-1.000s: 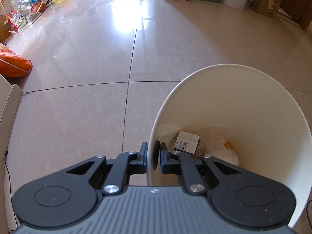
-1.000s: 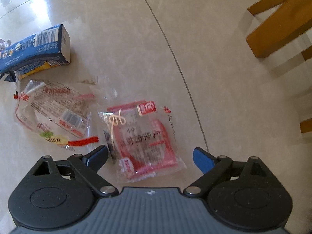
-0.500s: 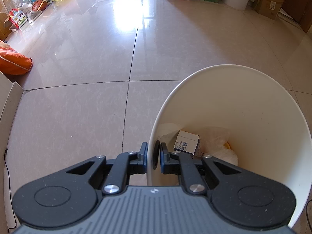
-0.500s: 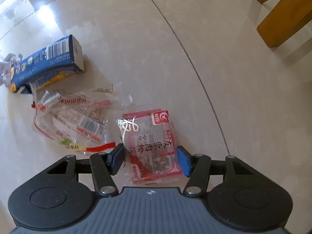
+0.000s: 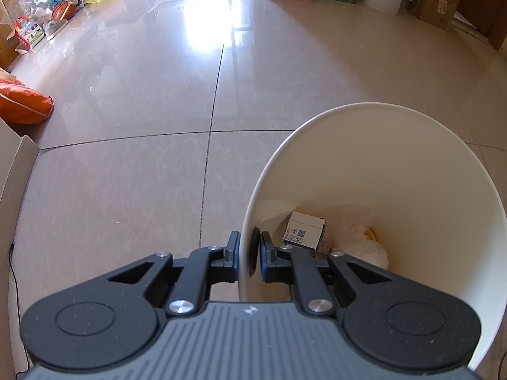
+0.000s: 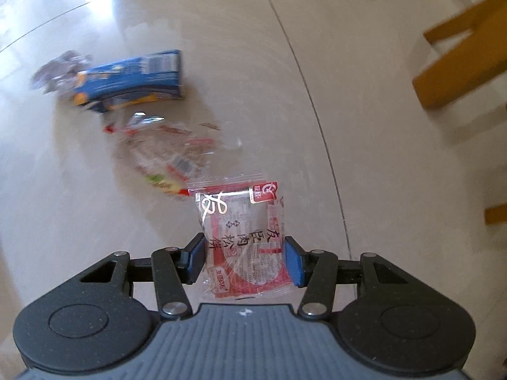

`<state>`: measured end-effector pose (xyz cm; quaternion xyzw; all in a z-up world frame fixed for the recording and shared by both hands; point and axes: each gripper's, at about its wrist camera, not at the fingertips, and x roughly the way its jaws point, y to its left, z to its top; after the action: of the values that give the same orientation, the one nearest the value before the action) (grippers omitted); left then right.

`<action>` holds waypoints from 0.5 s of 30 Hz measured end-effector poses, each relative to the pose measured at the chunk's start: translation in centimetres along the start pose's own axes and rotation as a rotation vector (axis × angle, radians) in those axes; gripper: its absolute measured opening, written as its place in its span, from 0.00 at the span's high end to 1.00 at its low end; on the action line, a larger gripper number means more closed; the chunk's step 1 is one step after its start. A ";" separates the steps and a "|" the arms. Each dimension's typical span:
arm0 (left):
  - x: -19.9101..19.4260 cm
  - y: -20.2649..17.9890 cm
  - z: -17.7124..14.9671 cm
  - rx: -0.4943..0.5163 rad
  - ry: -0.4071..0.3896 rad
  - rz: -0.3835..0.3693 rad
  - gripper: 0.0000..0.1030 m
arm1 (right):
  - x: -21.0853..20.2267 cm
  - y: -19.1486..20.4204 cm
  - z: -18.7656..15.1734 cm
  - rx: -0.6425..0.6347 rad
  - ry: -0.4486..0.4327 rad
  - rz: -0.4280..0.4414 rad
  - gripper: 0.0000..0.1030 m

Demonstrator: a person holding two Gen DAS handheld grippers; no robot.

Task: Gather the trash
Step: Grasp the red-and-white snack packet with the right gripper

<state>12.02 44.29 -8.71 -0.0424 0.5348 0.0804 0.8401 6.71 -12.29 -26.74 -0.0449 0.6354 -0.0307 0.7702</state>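
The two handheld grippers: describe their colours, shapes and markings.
The left gripper and right gripper look alike: a grey ribbed body with a small white logo, two rounded speckled black housings with circular recesses, black linkage arms with silver rivets, and blue-edged fingers. No cables or sleeves show.

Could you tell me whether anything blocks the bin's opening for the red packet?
Nothing visible does: the bin mouth is open, with a box and bags low inside. The right gripper holds the red packet; the path between them is unseen.
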 end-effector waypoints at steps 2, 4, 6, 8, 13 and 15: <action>0.1 -0.1 0.1 0.000 0.001 0.001 0.90 | -1.5 0.4 -0.1 -0.031 -0.008 0.028 0.45; 0.1 -0.1 0.0 0.000 0.001 0.001 0.90 | -3.1 1.0 -0.3 -0.072 -0.023 0.048 0.45; 0.1 -0.2 0.0 0.002 0.001 0.002 0.90 | -4.9 2.1 -0.4 -0.110 -0.040 0.067 0.45; 0.2 -0.2 0.1 0.003 0.001 0.003 0.90 | -6.8 3.1 -0.3 -0.146 -0.056 0.103 0.45; 0.2 -0.2 0.1 0.000 0.001 0.003 0.90 | -11.1 6.2 0.2 -0.241 -0.103 0.157 0.45; 0.1 -0.2 0.1 0.003 0.000 0.005 0.90 | -12.7 7.4 0.6 -0.272 -0.122 0.181 0.45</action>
<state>12.21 44.09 -8.79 -0.0396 0.5350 0.0816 0.8400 4.77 -3.62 -15.05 -0.0932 0.5872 0.1281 0.7938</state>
